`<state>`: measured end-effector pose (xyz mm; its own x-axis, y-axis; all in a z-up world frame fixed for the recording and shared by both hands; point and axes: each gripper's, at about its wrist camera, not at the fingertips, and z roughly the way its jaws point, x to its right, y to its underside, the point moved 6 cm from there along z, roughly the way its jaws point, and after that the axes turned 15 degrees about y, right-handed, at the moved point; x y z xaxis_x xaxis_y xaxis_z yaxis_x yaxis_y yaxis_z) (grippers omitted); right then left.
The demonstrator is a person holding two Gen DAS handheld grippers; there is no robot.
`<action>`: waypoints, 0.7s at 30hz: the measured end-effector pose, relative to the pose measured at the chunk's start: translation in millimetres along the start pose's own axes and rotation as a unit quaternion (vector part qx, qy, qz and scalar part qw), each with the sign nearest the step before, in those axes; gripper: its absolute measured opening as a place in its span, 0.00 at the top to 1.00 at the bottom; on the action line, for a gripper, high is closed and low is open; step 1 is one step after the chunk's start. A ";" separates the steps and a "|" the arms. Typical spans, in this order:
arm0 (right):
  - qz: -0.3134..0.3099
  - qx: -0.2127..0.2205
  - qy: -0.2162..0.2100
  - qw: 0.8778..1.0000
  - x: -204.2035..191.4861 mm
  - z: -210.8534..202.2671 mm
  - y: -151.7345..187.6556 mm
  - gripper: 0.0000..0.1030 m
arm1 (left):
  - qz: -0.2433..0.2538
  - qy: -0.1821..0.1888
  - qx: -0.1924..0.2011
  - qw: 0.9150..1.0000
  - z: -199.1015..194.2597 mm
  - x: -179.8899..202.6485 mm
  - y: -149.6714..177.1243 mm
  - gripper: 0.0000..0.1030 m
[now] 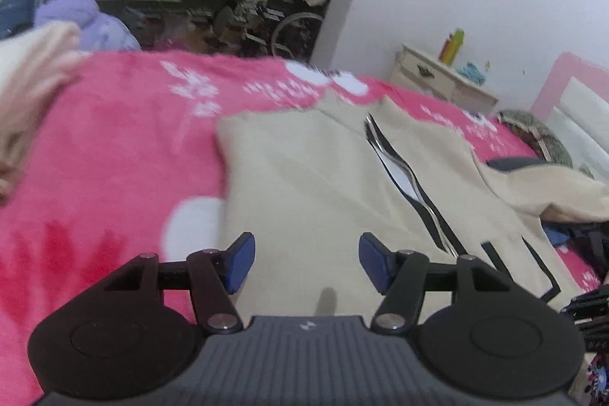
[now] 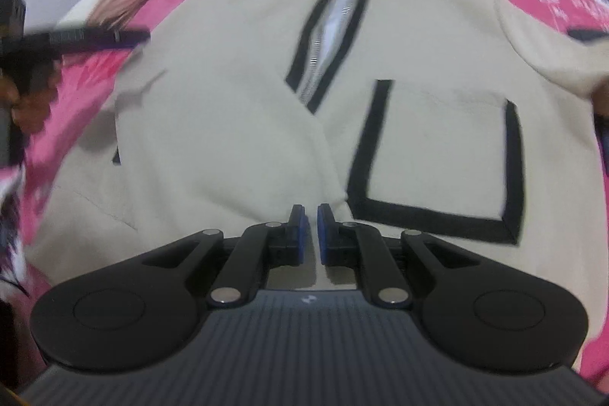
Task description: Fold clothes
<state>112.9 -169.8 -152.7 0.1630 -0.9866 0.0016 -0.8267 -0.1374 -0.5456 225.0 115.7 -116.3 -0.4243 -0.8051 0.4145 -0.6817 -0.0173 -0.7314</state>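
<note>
Left gripper (image 1: 304,263): jaws spread wide, blue pads (image 1: 239,261) well apart, nothing between them. It hovers over the near part of the jacket (image 1: 312,177).

Right gripper (image 2: 309,234): jaws drawn in to a narrow slit, pads (image 2: 301,231) almost meeting. Cream fabric shows in the slit, but I cannot tell whether cloth is pinched. It sits at the near hem, just left of the black-outlined pocket (image 2: 437,155).

Jacket: cream fleece, black trim, lying flat and front-up on the pink blanket (image 1: 114,147) that covers the bed. Collar points to the far edge. Zip (image 2: 335,25) partly open down the middle. One sleeve (image 1: 552,189) trails toward the right edge of the bed.

Left gripper also seen in the right wrist view, blurred, above the jacket's left side.

Far left corner of bed: pink-and-cream folded cloth (image 1: 34,82), lilac bundle (image 1: 87,21) behind it. Beyond the right edge: a white bedside cabinet (image 1: 437,78) against the wall, bottle (image 1: 453,46) on top.
</note>
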 end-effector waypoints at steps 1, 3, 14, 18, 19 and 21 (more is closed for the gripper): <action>0.016 -0.005 -0.001 1.000 5.9 -4.2 -3.2 0.90 | 0.005 0.004 -0.015 1.000 6.3 4.3 1.0 0.40; 0.061 0.008 -0.002 0.998 24.6 -19.8 -15.5 0.78 | 0.024 0.016 -0.045 0.999 16.5 13.2 -2.2 0.40; 0.426 0.090 0.124 0.891 231.5 -65.0 -47.3 0.57 | 0.116 0.098 -0.114 0.982 89.5 122.3 -34.2 0.40; 0.571 0.112 0.183 0.793 322.0 -91.3 -20.1 0.55 | 0.194 0.129 -0.114 0.966 126.0 188.2 -39.6 0.40; 0.600 0.118 0.193 0.767 341.6 -97.2 -10.9 0.55 | 0.223 0.135 -0.106 0.960 133.3 205.7 -39.9 0.40; 0.647 0.127 0.198 0.725 371.1 -103.2 4.9 0.55 | 0.260 0.147 -0.091 0.950 150.8 237.7 -35.7 0.40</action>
<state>113.7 -545.6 -68.3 -0.8698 -0.2289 -0.4370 -0.0143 0.8972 -0.4414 238.4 -164.5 -73.3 -0.8617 -0.4757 0.1765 -0.4151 0.4610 -0.7843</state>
